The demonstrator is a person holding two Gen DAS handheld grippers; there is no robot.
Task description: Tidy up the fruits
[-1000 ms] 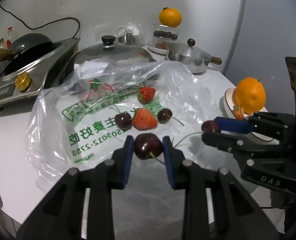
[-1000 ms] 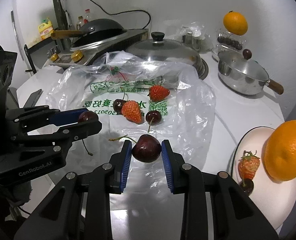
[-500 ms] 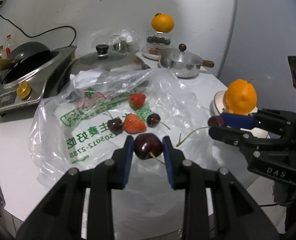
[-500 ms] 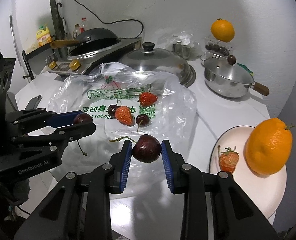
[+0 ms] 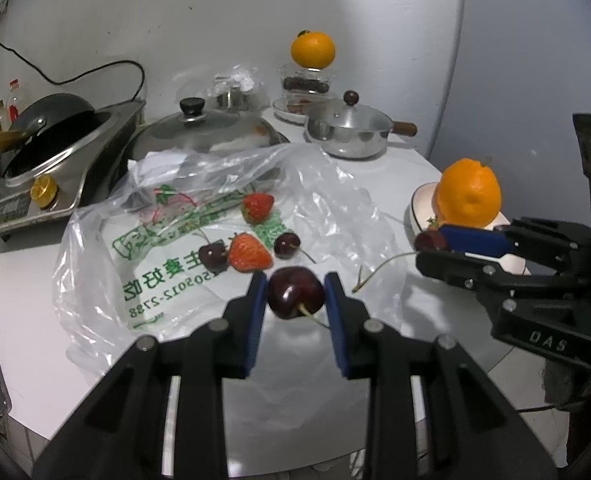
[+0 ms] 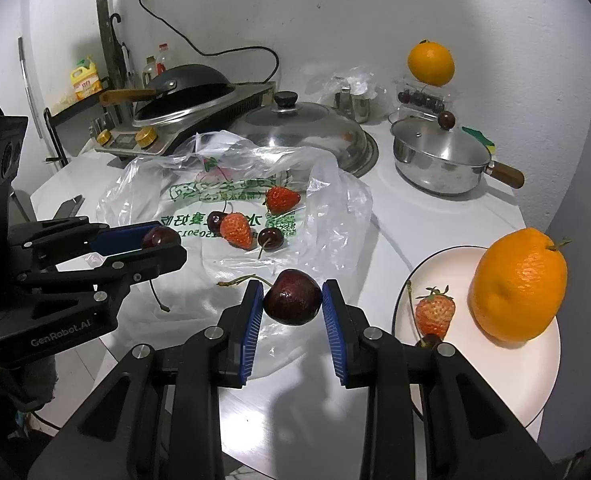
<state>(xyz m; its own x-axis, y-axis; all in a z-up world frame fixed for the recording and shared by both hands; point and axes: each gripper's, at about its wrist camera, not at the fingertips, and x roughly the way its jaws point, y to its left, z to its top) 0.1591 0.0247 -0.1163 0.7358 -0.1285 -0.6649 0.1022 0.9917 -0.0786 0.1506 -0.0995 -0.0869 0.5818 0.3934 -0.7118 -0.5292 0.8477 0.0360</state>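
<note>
Left wrist view: the left gripper (image 5: 295,300) had its jaws clenched on a dark cherry (image 5: 295,298), held clear above the white desk (image 5: 27,280), its stem trailing to the right. Beyond it lay a clear plastic bag (image 5: 167,276) with green print, spread flat on the desk. On the bag sat two strawberries (image 5: 250,253) and two loose cherries (image 5: 286,245), grouped closely. At right, the right gripper (image 5: 429,246) gripped a second cherry (image 5: 426,240), stem hanging left. Behind it, a white plate (image 5: 419,208) carried a large orange (image 5: 469,192).

Right wrist view: the right gripper (image 6: 292,302) was grasping its cherry (image 6: 292,298) between the blue pads, above the near edge of the bag (image 6: 327,208). To the right, the plate (image 6: 495,396) held the orange (image 6: 519,284), a strawberry (image 6: 434,312) and a dark cherry partly hidden by the gripper. At left, the left gripper (image 6: 163,242) held its cherry (image 6: 160,237). On the far desk stood a lidded pan (image 6: 439,160) and a domed lid (image 6: 299,132).
</note>
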